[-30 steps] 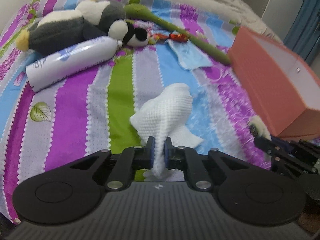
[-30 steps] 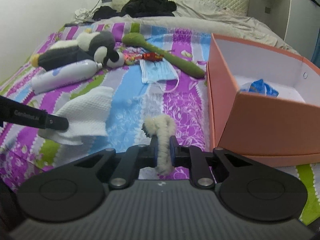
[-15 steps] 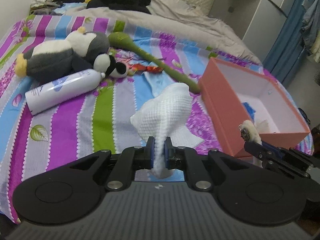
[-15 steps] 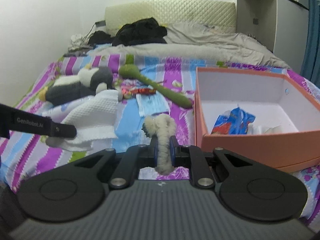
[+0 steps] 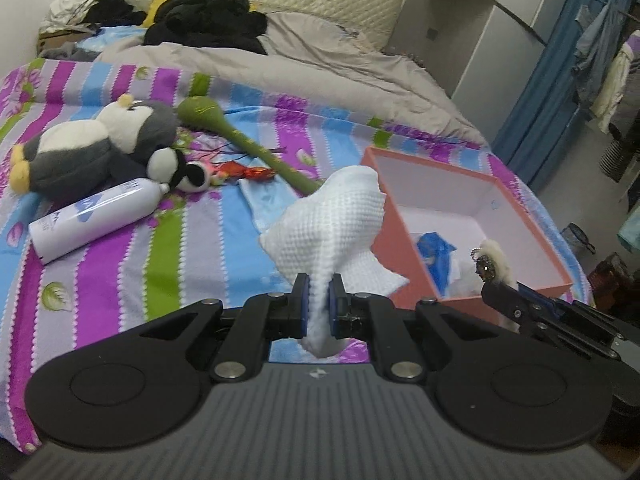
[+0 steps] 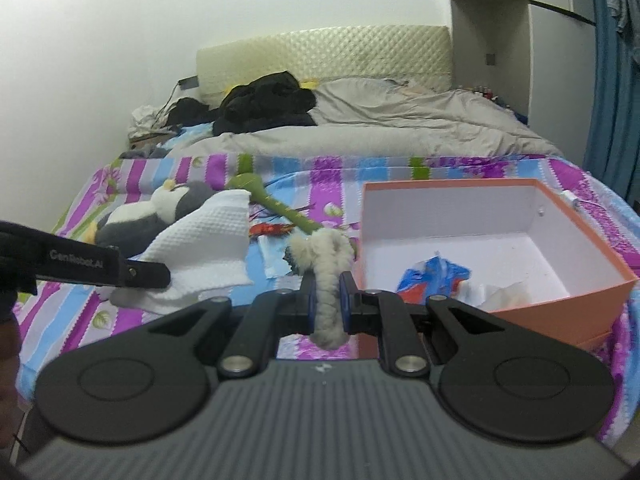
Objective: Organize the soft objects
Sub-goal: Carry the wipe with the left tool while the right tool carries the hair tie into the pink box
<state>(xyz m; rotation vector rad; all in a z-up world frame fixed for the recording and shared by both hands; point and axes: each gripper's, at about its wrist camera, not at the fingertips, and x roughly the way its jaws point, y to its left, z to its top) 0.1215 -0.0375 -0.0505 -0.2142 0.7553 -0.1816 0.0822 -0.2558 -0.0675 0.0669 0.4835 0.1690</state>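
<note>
Left gripper [image 5: 318, 300]: jaws closed down on a bunched corner of the white waffle-weave cloth [image 5: 332, 224]. The cloth is lifted clear of the bed and fans out ahead of the jaws.

Right gripper [image 6: 325, 298]: jaws pinched on the cream fuzzy band with a small dark trinket [image 6: 326, 268]. It stands upright between the pads, long axis vertical, with a short tail hanging below.

Target, as I judge it: the open salmon-pink cardboard box with white lining [image 6: 560, 292], resting on the striped purple, blue and green bedspread [image 5: 120, 264]. It already contains a crumpled blue wrapper [image 6: 434, 280] and some white material.

Key relation: the box lies ahead and to the right of both grippers. Its near left corner sits just beyond my right jaws, so the right hand is nearer. In the left view the band appears at the box's near rim; whether it is over the opening I cannot tell. The cloth is level with the box's left wall and still needs a rightward carry.

Not yet sorted on the bed: grey-and-white plush penguin [image 5: 92, 148], long green plush stem [image 5: 244, 144], white spray bottle [image 5: 96, 216], light blue face mask [image 5: 266, 204].
</note>
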